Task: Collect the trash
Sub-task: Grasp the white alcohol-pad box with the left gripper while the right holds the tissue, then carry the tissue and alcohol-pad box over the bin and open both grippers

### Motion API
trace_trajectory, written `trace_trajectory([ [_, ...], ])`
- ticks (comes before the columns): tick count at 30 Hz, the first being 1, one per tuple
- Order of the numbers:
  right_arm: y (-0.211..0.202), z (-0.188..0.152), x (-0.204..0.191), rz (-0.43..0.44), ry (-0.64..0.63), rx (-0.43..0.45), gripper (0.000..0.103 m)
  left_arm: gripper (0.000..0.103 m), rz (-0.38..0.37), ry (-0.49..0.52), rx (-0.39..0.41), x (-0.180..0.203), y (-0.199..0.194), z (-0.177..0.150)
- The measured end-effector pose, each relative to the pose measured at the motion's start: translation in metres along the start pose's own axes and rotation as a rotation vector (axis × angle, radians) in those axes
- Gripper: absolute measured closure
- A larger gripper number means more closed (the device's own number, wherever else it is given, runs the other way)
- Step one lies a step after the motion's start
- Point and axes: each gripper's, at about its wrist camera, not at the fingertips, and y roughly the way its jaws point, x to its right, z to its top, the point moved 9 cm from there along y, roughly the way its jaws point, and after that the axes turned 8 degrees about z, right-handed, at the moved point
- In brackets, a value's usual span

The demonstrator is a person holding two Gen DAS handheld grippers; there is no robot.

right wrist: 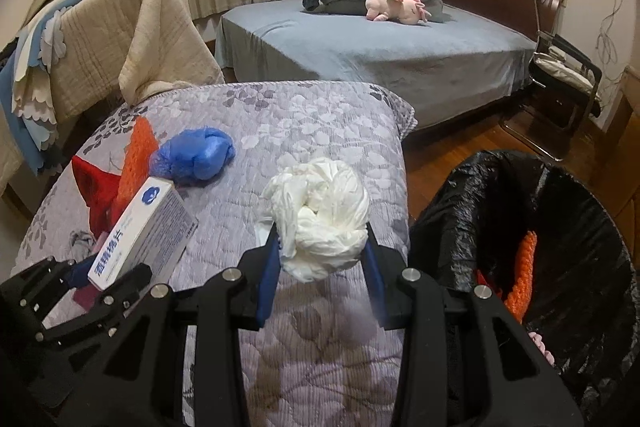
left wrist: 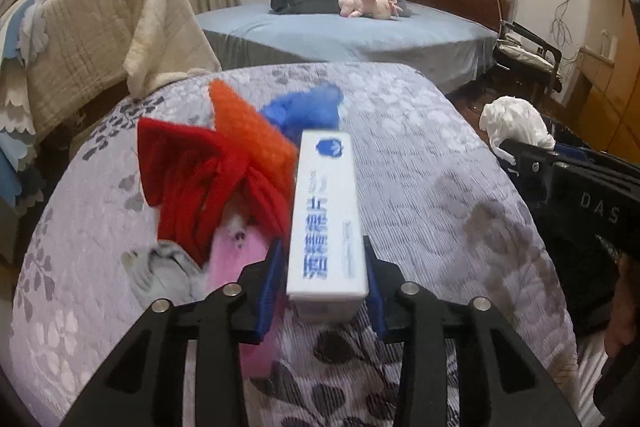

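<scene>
My left gripper (left wrist: 325, 259) is shut on a long white box with blue print (left wrist: 327, 215) and holds it above the purple floral quilt (left wrist: 420, 163); the box also shows in the right wrist view (right wrist: 146, 235). My right gripper (right wrist: 322, 247) is shut on a crumpled white plastic bag (right wrist: 320, 215), held over the quilt's right side next to the black-lined trash bin (right wrist: 560, 235). That bag shows in the left wrist view (left wrist: 516, 125). On the quilt lie a blue bag wad (right wrist: 192, 157), an orange knit piece (left wrist: 248, 131), a red knit piece (left wrist: 200, 179), a pink item (left wrist: 236, 259) and a grey sock (left wrist: 164, 271).
The bin holds an orange knit item (right wrist: 522, 279). A blanket-draped chair (right wrist: 120, 39) stands at the left. A blue bed (right wrist: 380, 55) with bedding and a pink plush (right wrist: 396, 7) lies behind. A metal chair (right wrist: 568, 67) stands at the right on wood floor.
</scene>
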Motion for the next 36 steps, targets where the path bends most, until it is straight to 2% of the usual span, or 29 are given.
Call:
trace_trajectory([
  [2,-0.003,-0.002,0.002,-0.005,0.001,0.000,0.066,0.058,0.004,0.004,0.015,0.002,-0.004,0.001],
  [4,-0.004,-0.004,0.003,-0.008,0.004,-0.001,0.066,0.057,0.008,0.015,0.039,0.004,-0.009,0.004],
  [7,-0.005,-0.006,0.004,-0.010,0.006,-0.006,0.066,0.057,0.021,0.022,0.036,0.005,-0.009,0.001],
  [8,-0.005,-0.007,0.004,-0.011,0.005,-0.006,0.066,0.059,0.022,0.022,0.030,0.006,-0.008,-0.001],
  [9,-0.005,-0.007,0.004,-0.012,0.004,-0.006,0.066,0.070,0.026,0.023,0.023,0.007,-0.007,-0.004],
  [10,-0.006,-0.007,0.004,-0.012,0.003,-0.008,0.066,0.073,0.027,0.024,0.018,0.008,-0.007,-0.005],
  [17,-0.009,-0.010,0.012,-0.031,0.017,-0.007,0.066,0.073,-0.022,0.040,0.019,0.020,-0.012,-0.008],
  [24,-0.012,-0.014,0.017,-0.039,0.035,-0.010,0.066,0.067,-0.006,0.059,0.006,0.024,0.008,0.000],
  [27,-0.014,-0.015,0.019,-0.039,0.044,-0.007,0.066,0.073,-0.020,0.053,-0.007,0.025,0.013,0.003],
  [36,-0.030,-0.008,0.027,-0.039,0.065,0.034,0.066,0.073,-0.032,0.067,0.059,0.033,-0.016,0.018],
])
